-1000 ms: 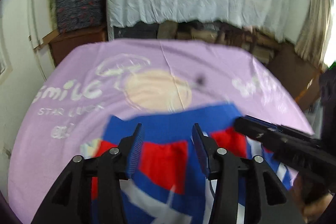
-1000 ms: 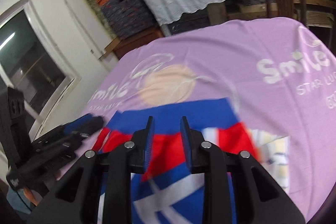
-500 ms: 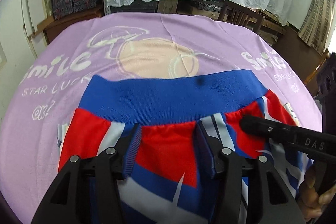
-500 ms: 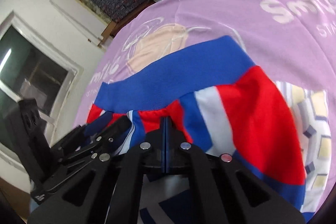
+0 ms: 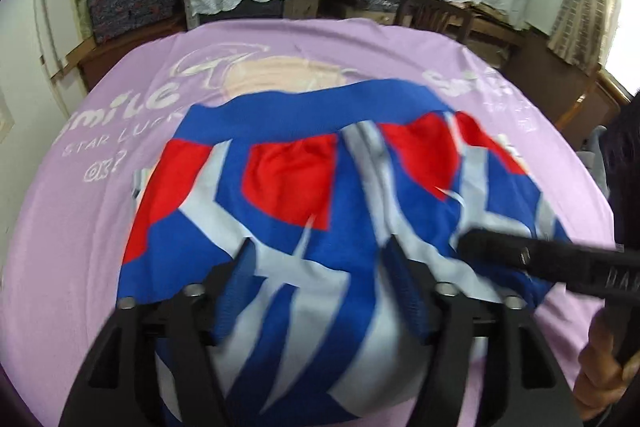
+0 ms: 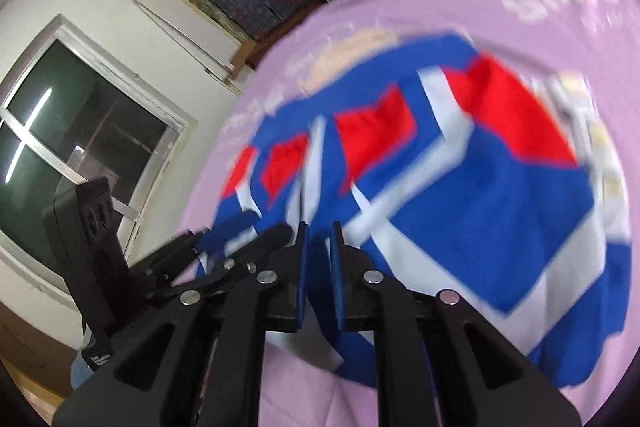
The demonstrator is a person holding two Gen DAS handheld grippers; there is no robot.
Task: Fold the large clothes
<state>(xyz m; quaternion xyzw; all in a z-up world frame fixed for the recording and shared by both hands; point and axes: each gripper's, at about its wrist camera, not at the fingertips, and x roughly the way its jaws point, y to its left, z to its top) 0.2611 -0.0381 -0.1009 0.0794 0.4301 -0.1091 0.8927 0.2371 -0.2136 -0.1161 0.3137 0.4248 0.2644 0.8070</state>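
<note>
The left gripper [image 5: 320, 267] has its jaws spread wide, pointing forward and down. The right gripper [image 6: 318, 247] has its jaws nearly together with a narrow gap between them. A bare hand [image 5: 604, 367] grips the right gripper's handle.

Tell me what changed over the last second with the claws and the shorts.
The right claw, shut half a second ago, has parted to a narrow gap with cloth between its fingers; a grip isn't certain. Both claws drew back toward the near edge of the shorts, so more of them shows. The left claw stayed open. The shorts stayed on the purple sheet.
</note>
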